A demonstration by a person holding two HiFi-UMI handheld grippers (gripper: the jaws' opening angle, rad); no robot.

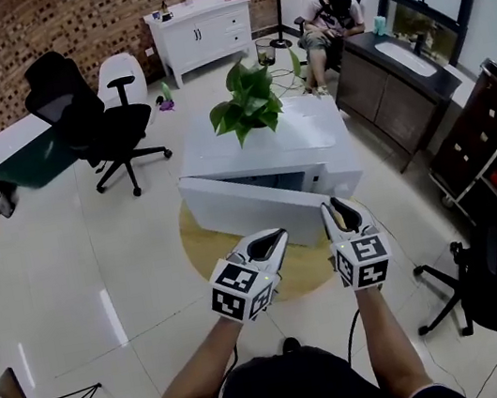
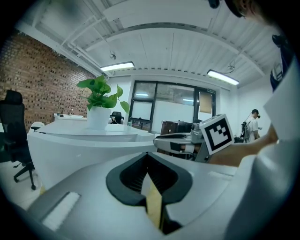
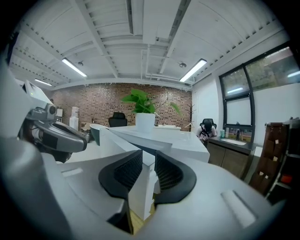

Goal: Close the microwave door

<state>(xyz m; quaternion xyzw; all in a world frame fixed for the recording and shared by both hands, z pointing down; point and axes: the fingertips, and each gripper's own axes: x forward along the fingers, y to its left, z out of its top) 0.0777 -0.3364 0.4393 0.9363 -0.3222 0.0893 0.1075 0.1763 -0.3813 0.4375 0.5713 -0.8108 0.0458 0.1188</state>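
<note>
A white microwave (image 1: pixel 320 147) stands on a round yellow rug (image 1: pixel 202 249), a potted plant (image 1: pixel 248 100) on its top. Its door (image 1: pixel 249 201) hangs open, swung out toward me. My right gripper (image 1: pixel 344 209) is at the door's free end. In the right gripper view the white door edge (image 3: pixel 143 187) fills the gap between the pads of the right gripper (image 3: pixel 147 161), so it is shut on the door. My left gripper (image 1: pixel 272 238) hovers just left of it, in front of the door face. The left gripper (image 2: pixel 149 171) is shut with nothing in it.
A black office chair (image 1: pixel 87 117) and a tub (image 1: pixel 17 153) stand at the back left. A white cabinet (image 1: pixel 199 26) stands against the brick wall. A seated person (image 1: pixel 332 21) and a dark sink counter (image 1: pixel 404 80) are at the back right. Another dark chair (image 1: pixel 492 284) stands close on my right.
</note>
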